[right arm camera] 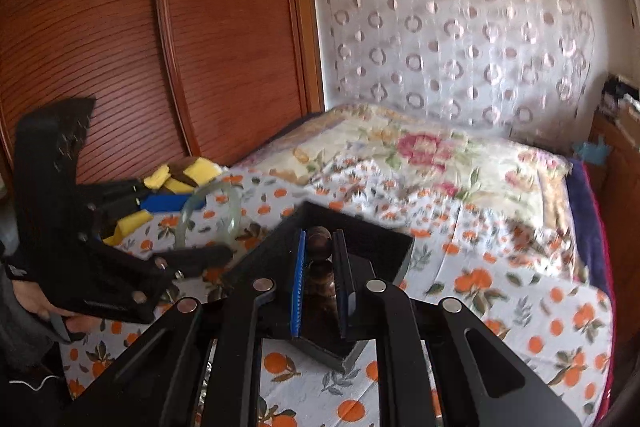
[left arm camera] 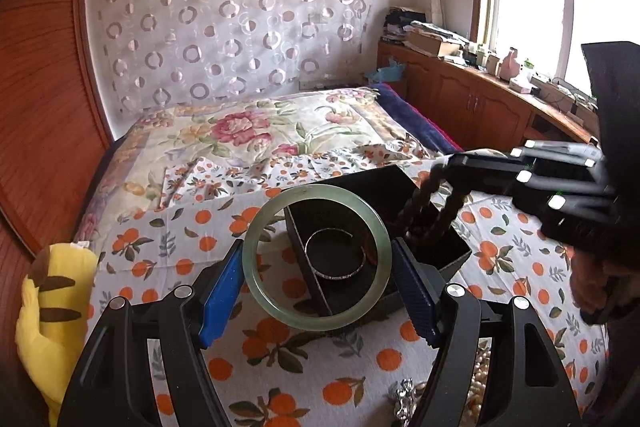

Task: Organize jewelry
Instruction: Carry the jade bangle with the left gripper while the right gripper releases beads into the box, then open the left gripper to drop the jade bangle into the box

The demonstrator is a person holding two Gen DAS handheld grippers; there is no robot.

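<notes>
Jewelry is being sorted into a black divided box (left arm camera: 404,187) sitting on the bed (left arm camera: 280,359), on the orange-print sheet. At the bed's left edge a yellow plush toy (left arm camera: 52,311) is lying clear of the work. The left hand-held gripper (left arm camera: 318,291) is clamping a pale green bangle (left arm camera: 316,255) across its width, pads bearing on opposite sides of the rim, so the ring is hanging upright just in front of the box. Inside the near compartment a thin silver bracelet (left arm camera: 340,255) is already lying flat. Further right, the right hand-held gripper (right arm camera: 320,283) is pinching a dark beaded strand (right arm camera: 320,251), jaws nearly together, and the strand is dangling into the far compartment. The box walls are standing close to both tools; open sheet is lying on every side. Loose pearls (left arm camera: 480,379) and a silver piece (left arm camera: 404,399) are waiting near the bed's front edge.
</notes>
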